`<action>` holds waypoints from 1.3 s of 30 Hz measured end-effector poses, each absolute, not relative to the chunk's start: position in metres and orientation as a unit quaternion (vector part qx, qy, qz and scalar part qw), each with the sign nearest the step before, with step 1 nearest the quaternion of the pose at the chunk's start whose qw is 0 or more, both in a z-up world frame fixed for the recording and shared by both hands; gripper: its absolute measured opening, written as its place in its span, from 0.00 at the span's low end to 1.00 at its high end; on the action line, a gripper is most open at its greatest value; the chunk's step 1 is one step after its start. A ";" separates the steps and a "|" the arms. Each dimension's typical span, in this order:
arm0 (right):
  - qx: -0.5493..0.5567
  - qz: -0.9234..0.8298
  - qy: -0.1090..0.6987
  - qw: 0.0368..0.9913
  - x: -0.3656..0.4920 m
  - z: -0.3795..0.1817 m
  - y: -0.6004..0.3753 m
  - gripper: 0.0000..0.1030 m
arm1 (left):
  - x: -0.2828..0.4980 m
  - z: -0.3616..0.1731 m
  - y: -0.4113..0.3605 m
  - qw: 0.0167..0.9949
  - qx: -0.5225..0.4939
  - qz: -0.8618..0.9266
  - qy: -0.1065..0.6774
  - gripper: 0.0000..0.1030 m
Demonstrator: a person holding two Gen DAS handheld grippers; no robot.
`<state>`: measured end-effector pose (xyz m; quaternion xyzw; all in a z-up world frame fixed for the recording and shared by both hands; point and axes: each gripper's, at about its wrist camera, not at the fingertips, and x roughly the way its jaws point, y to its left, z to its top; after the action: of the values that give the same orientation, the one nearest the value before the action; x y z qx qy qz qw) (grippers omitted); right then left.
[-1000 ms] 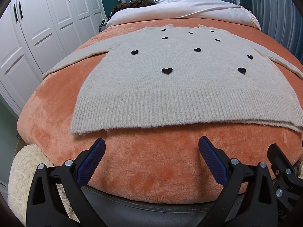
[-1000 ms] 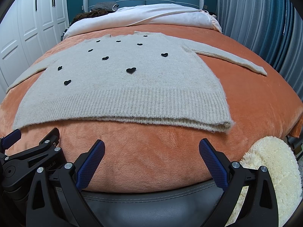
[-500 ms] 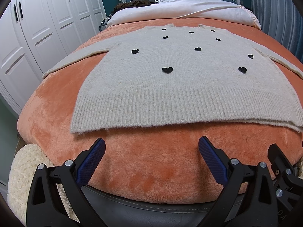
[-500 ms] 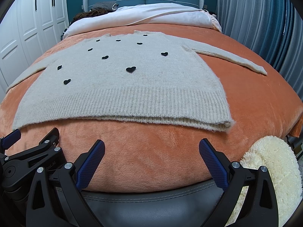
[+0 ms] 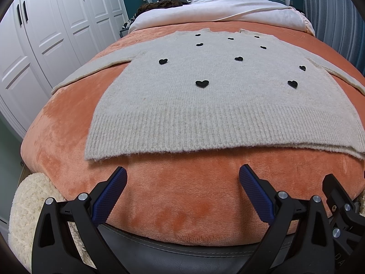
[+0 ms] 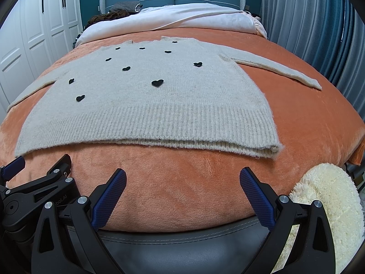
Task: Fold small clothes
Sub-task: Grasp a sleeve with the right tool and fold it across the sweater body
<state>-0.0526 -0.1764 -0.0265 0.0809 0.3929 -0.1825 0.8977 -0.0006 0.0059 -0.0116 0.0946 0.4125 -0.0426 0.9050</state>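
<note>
Both tongs, left (image 5: pixel 182 178) and right (image 6: pixel 182 179), stand agape and empty just short of the sweater (image 5: pixel 205 105) hem; garment lies flat, sleeves outspread, folding apparently not begun.

Sweater (image 5: pixel 205 105) flat on blanket (image 5: pixel 182 194), pillows (image 5: pixel 228 11) behind.

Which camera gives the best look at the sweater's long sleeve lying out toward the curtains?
The right wrist view. There the sleeve shows whole, from shoulder to cuff, flat on the orange blanket. The left wrist view catches only part of it before the picture's edge cuts it off.
</note>
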 end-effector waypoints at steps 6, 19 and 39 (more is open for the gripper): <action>0.083 -0.183 0.397 0.895 -0.052 -0.027 -0.176 0.95 | -0.002 -0.013 0.010 0.905 0.093 -0.043 0.414 0.94; 0.266 -0.239 0.310 0.881 -0.012 0.030 -0.392 0.95 | 0.058 0.069 0.061 0.910 -0.029 -0.057 0.410 0.95; 0.433 -0.394 0.237 0.775 0.086 -0.016 -0.687 0.14 | 0.148 0.037 0.005 0.894 -0.023 -0.054 0.445 0.95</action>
<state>0.0856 -0.6870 -0.0163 0.4330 0.2373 -0.3937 0.7754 0.1480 0.0049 0.0367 -0.0233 0.4447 -0.0542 0.8937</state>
